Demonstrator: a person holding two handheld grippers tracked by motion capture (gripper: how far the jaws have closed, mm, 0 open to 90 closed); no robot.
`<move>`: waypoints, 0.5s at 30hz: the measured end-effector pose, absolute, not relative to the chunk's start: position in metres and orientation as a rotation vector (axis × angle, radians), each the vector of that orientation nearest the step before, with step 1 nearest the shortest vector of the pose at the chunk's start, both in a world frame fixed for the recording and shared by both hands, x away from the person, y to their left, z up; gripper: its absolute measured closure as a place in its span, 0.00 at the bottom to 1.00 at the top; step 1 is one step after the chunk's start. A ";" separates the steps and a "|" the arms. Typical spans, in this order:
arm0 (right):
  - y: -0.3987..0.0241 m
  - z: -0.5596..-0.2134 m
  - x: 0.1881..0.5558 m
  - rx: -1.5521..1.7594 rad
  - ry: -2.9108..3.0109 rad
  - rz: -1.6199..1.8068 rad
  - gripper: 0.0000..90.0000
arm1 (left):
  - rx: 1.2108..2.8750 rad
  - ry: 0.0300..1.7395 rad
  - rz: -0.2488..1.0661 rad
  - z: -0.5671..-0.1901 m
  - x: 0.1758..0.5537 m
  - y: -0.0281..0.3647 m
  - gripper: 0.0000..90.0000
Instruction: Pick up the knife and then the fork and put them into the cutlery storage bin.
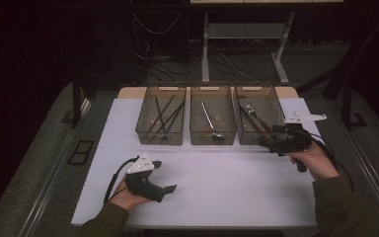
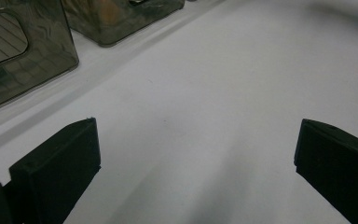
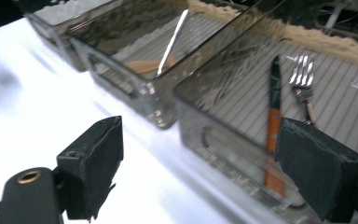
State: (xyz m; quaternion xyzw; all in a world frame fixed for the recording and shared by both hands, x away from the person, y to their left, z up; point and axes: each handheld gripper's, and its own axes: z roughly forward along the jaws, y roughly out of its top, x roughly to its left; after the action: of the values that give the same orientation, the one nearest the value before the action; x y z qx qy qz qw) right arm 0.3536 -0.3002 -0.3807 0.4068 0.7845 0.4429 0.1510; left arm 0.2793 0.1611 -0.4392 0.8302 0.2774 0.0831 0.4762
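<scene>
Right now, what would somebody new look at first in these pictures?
Probably the three smoky see-through bins lined up at the far edge of the white table, with cutlery inside. Next, the right gripper, jaws open, at the right bin, where a fork and an orange-handled knife lie.

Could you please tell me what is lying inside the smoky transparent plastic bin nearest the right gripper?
Inside that smoky transparent plastic bin lie an orange-handled knife and a silver metal fork. The open right gripper covers the fork's handle end.
</scene>
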 end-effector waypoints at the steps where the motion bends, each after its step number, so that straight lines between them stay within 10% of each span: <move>1: -0.300 -0.382 0.350 1.165 2.257 1.276 0.18 | 2.029 0.678 0.202 -0.439 0.279 0.161 0.00; 15: -0.298 -0.411 0.307 1.132 2.257 1.330 0.18 | 2.028 0.676 0.198 -0.438 0.277 0.162 0.00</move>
State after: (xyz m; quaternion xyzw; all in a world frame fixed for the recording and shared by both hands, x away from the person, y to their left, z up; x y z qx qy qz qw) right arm 0.3075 -0.2980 -0.4111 0.3926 0.7827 0.4612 0.1437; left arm 0.2773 0.1617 -0.4385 0.8301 0.2769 0.0811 0.4772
